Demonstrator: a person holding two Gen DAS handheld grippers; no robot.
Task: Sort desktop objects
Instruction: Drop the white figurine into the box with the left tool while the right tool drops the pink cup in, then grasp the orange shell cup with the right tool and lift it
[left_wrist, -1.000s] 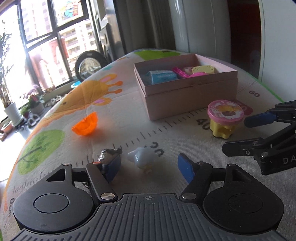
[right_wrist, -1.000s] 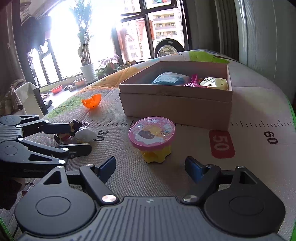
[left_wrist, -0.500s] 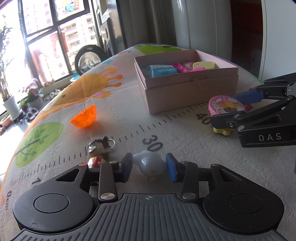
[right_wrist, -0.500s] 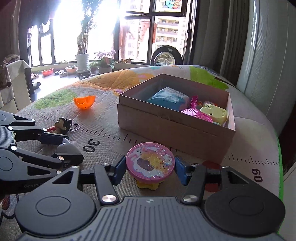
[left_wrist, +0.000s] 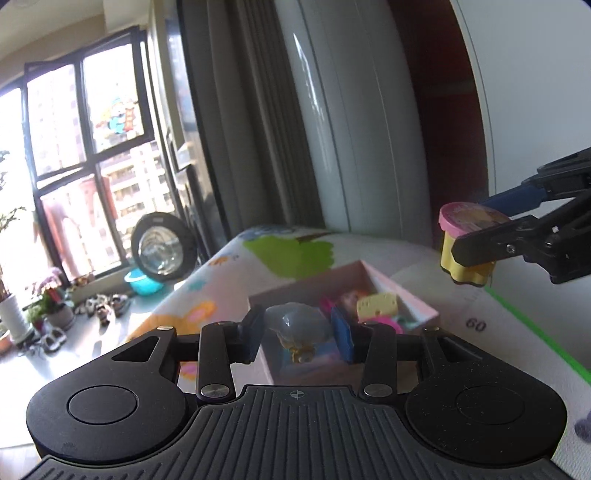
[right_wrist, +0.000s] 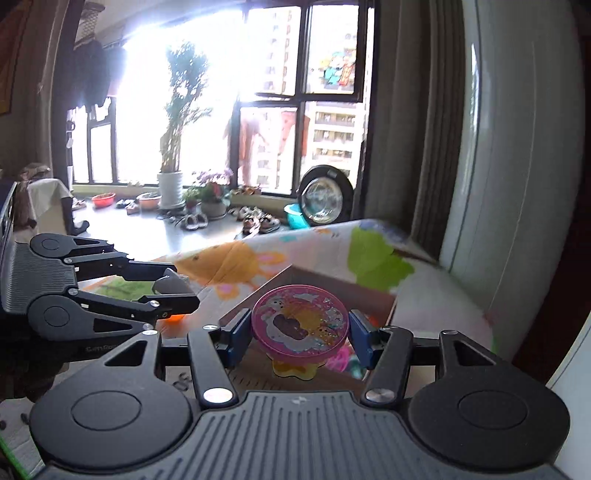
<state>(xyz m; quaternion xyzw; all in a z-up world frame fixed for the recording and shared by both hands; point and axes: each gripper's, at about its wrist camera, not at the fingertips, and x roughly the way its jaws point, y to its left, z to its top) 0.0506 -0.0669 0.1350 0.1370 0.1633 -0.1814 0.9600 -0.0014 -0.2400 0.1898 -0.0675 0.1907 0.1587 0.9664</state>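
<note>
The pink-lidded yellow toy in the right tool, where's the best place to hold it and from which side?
Grip the round pink lid of the pink-lidded yellow toy across its widest part, coming in level from the side with one pad at each edge, as the right tool does now. The lid overhangs the narrower lobed yellow base, so its rim gives opposing contact and keeps the toy upright.

Your left black plastic tongs (left_wrist: 299, 336): ribbed housing, two round discs, silver screws at the linkage pivots, blue pads (left_wrist: 341, 339) on the fingers. Your right black plastic tongs (right_wrist: 300, 334): same build, small cross mark centred on the housing.
</note>
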